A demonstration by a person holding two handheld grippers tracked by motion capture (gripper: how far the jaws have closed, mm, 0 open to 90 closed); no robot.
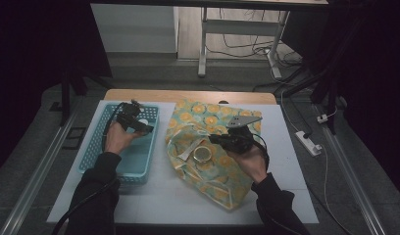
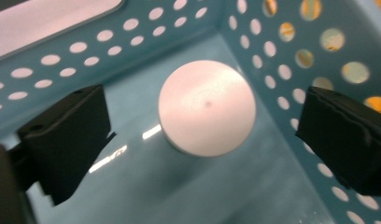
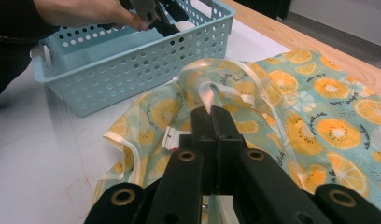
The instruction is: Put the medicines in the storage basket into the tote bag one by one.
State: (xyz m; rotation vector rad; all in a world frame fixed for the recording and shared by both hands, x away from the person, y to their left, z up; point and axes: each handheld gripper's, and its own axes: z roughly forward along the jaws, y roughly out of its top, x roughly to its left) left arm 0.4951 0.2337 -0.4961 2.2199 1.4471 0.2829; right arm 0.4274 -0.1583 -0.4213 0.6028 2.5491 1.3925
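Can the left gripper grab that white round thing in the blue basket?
Probably yes. The left gripper is open inside the basket, its jaws either side of the white disc, nothing between them.

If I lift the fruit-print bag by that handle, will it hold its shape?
Probably not. The bag lies rumpled and flat on the table, so it likely sags. The right gripper pinches a thin handle strip that already bends; it looks glossy, possibly slippery.

Room: dim — dark at both sides
Floor (image 1: 154,73): grey
Worktop (image 1: 188,95): white, wooden far edge
Beyond: white desk legs (image 1: 204,46), cables — power strip (image 1: 308,143) at right
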